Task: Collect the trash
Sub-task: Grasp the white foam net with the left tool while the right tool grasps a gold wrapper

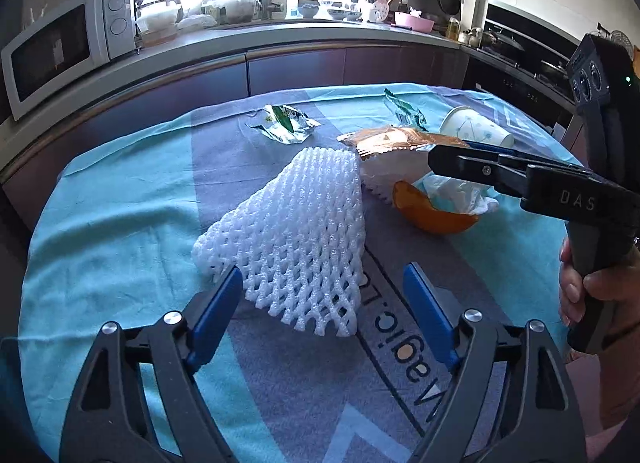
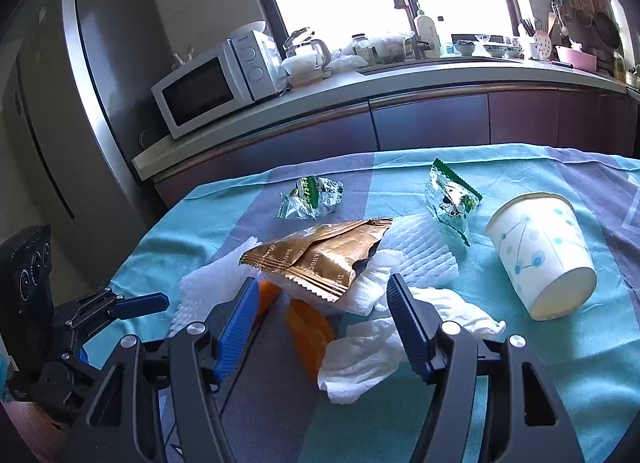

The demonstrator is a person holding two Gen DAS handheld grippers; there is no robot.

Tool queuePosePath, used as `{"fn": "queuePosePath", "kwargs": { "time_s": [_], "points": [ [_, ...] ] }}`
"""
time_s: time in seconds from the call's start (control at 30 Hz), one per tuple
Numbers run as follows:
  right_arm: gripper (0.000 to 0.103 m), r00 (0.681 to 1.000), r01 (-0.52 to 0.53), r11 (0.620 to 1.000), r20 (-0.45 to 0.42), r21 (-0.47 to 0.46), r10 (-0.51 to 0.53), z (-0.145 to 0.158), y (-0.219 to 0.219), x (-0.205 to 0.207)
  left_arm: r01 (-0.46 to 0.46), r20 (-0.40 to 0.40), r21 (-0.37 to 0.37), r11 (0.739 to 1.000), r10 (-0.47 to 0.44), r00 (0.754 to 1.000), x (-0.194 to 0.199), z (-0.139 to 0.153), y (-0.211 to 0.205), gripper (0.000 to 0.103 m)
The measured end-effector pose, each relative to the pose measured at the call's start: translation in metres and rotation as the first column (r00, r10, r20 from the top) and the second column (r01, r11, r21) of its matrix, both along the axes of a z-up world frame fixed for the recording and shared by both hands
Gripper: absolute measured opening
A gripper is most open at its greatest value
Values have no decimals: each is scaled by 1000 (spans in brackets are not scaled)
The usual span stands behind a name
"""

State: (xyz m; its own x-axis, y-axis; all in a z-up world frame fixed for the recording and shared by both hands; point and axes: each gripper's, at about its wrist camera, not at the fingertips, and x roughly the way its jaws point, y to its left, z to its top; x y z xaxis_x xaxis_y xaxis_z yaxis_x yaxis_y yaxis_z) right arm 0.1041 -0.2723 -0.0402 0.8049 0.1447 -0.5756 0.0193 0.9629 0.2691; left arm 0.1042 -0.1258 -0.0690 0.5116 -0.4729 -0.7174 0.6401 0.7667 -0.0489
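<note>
Trash lies on a table with a teal and grey cloth [image 1: 120, 223]. A white foam net sleeve [image 1: 296, 231] lies just ahead of my open, empty left gripper [image 1: 324, 287]. Behind it are a gold wrapper [image 1: 400, 141], an orange peel [image 1: 432, 211], crumpled tissue [image 1: 460, 191], two green foil wrappers [image 1: 286, 123] and a tipped paper cup [image 1: 476, 129]. My right gripper [image 2: 320, 295] is open and empty, its jaws either side of the gold wrapper [image 2: 320, 255], orange peel [image 2: 312, 331] and tissue [image 2: 368, 355]. The cup [image 2: 544, 255] lies to its right.
A kitchen counter [image 1: 280, 39] runs behind the table with a microwave [image 1: 68, 43], dishes and utensils. A fridge [image 2: 80, 103] stands at the left in the right wrist view. A stove [image 1: 520, 63] is at the far right.
</note>
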Motion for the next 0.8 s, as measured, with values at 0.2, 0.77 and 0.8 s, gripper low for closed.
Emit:
{"fn": "queuePosePath", "kwargs": {
  "time_s": [0.2,0.77,0.8],
  "points": [
    [64,1000,8,997,-5,-76,-8,1,3,5,-25,-65,18,1000,26,998,17,-12,-4,52],
    [9,995,-51,972,67,-231,68,19,24,5,-59,-71,-75,995,54,996,19,-5,27,11],
    [4,995,-52,972,72,-227,70,21,24,4,-63,-67,-79,995,58,996,18,-3,30,11]
  ]
}}
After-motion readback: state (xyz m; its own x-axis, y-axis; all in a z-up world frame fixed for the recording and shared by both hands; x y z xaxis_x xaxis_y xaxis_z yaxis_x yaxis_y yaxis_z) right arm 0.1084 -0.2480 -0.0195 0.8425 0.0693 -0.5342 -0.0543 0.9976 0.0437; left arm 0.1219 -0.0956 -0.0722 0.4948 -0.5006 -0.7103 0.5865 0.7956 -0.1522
